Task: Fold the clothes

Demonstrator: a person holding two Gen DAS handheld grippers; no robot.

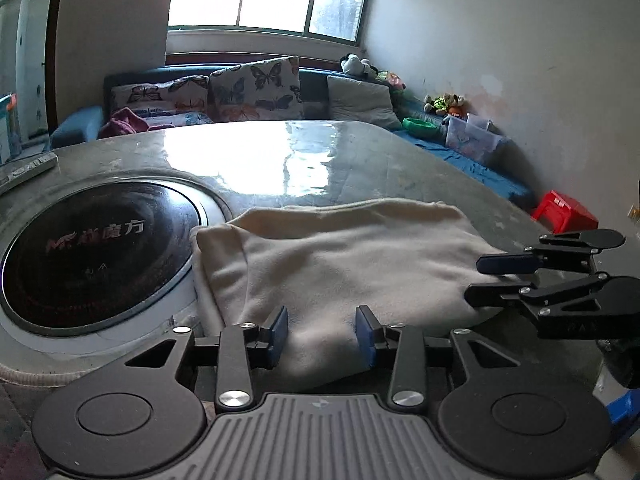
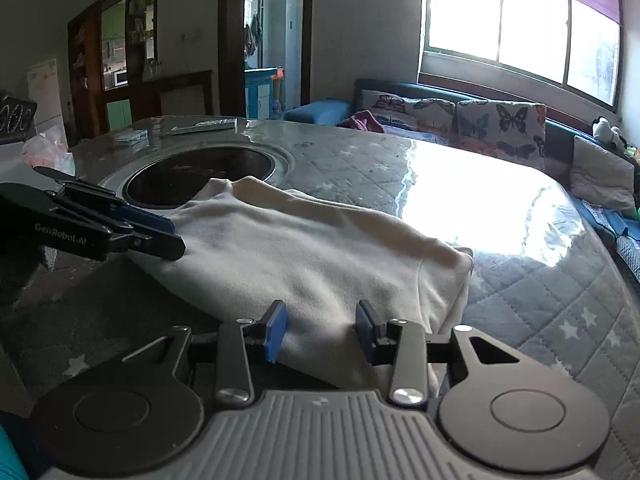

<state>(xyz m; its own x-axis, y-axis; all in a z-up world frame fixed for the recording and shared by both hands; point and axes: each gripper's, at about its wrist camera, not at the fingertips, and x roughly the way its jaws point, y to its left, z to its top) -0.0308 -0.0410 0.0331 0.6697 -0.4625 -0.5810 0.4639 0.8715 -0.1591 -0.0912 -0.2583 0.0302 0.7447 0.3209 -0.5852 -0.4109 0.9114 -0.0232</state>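
A cream fleece garment (image 1: pixel 340 260) lies folded in a thick bundle on the grey quilted table; it also shows in the right wrist view (image 2: pixel 304 252). My left gripper (image 1: pixel 322 334) is open, its blue pads either side of the garment's near edge. My right gripper (image 2: pixel 320 330) is open over the near edge at the garment's other end. The right gripper shows at the right of the left wrist view (image 1: pixel 486 280), jaws apart at the cloth's edge. The left gripper shows at the left of the right wrist view (image 2: pixel 174 236).
A round black induction hob (image 1: pixel 92 256) is set in the table beside the garment. A remote (image 2: pixel 204 126) and a small packet (image 2: pixel 132 136) lie at the far side. A sofa with butterfly cushions (image 1: pixel 256 88) stands beyond. A red stool (image 1: pixel 564 210) is on the floor.
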